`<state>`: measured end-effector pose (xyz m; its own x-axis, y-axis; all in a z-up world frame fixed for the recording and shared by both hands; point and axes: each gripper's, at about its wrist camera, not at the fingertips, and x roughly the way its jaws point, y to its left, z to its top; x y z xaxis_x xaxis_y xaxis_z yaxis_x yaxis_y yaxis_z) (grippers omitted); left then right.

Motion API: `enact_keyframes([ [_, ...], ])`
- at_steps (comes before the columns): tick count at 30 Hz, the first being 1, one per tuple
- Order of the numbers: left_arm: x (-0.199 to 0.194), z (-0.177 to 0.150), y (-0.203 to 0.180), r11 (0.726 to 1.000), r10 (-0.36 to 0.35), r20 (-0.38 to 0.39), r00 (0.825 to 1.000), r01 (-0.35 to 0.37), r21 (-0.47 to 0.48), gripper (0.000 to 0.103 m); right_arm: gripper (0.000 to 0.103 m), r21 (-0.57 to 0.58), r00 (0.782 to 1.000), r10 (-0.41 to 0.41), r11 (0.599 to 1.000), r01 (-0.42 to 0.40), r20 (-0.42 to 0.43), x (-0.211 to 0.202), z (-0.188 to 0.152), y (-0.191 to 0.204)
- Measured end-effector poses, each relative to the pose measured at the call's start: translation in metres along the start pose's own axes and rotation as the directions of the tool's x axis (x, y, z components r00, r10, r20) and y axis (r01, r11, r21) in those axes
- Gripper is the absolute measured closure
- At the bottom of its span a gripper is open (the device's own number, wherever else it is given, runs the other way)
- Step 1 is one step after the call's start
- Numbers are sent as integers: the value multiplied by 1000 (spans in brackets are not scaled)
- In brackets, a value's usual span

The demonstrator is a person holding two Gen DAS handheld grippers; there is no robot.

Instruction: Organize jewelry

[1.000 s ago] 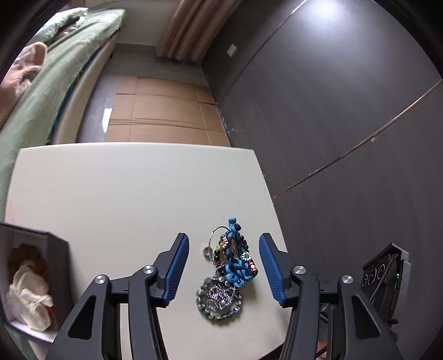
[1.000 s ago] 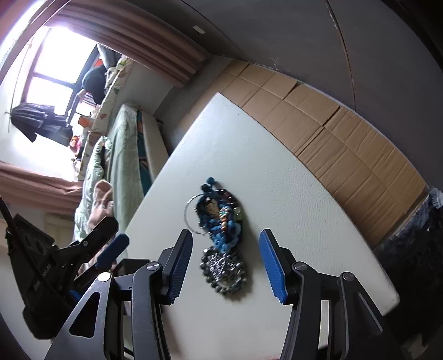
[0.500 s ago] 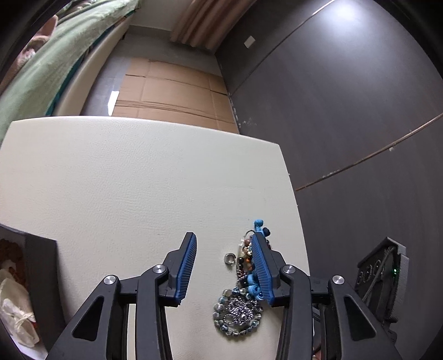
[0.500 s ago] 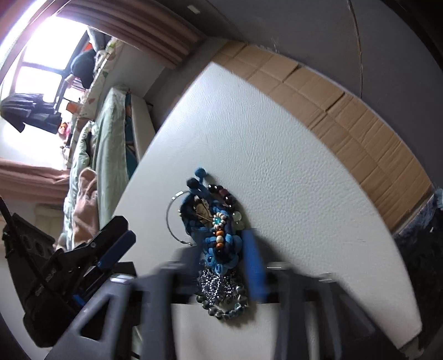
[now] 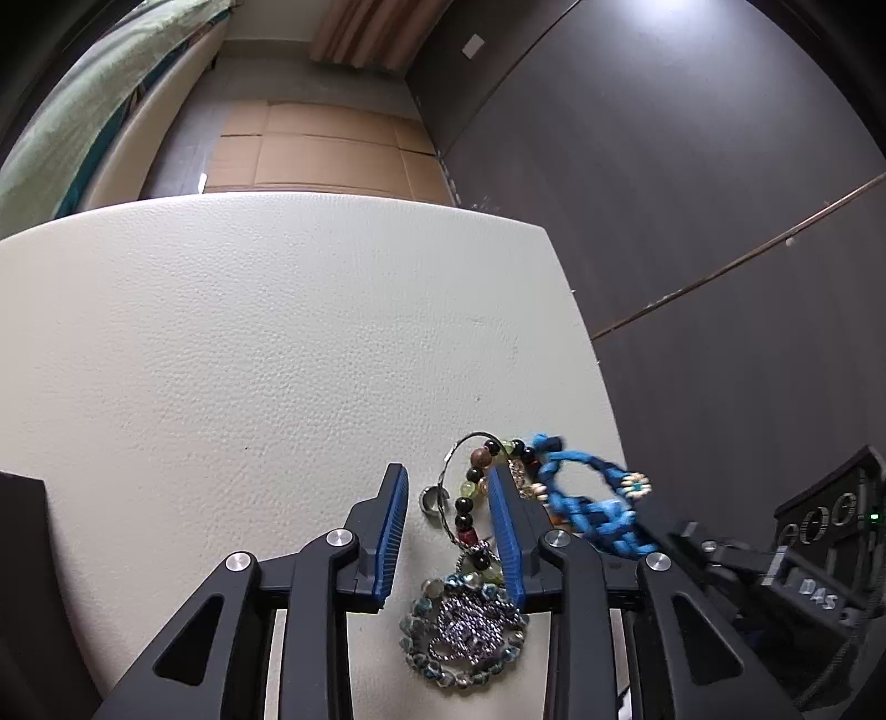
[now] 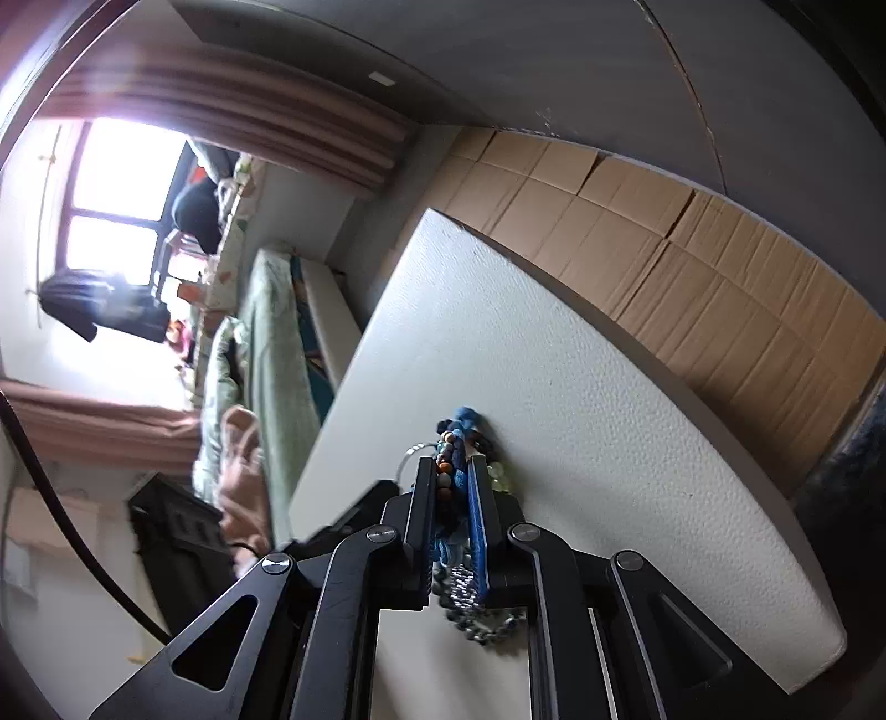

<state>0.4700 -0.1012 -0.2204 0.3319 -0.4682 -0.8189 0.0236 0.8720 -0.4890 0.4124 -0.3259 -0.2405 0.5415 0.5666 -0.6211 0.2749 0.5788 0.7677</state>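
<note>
The right tongs (image 6: 451, 526), jaws just drawn nearly together, pinch the blue braided bracelet (image 5: 595, 507) out of the jewelry heap (image 5: 470, 609) on the worktop (image 5: 249, 360). The left tongs (image 5: 448, 531), narrowing and partly open, straddle the beaded strand (image 5: 470, 498) without gripping; they should pin it while the right lifts slowly, since the pieces look tangled. Beyond the worktop edge lie cardboard floor (image 5: 321, 155) and a bed (image 6: 266, 343).

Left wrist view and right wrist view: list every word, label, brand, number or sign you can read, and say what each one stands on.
"DAS": pale raised letters, partly blurred, on the black body of the right tongs, at the lower right of the left wrist view.
Round embossed marks on the same body, above those letters: too blurred to read.
White plate on the grey wall: no readable text.
Right wrist view: nothing readable.
</note>
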Motion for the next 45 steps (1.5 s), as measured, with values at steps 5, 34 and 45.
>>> enact_keyframes([
  [5,9,0,-4,999,9,-28,1000,-8,34,100,91,-4,1000,10,1000,-10,8,-2,3,8],
  [34,-168,-29,17,999,-37,266,963,38,0,102,91,-136,994,107,985,-102,28,-25,-38,73],
  [45,-209,-41,73,992,51,324,945,-11,-123,102,91,-263,991,133,956,-127,3,-16,-63,113],
])
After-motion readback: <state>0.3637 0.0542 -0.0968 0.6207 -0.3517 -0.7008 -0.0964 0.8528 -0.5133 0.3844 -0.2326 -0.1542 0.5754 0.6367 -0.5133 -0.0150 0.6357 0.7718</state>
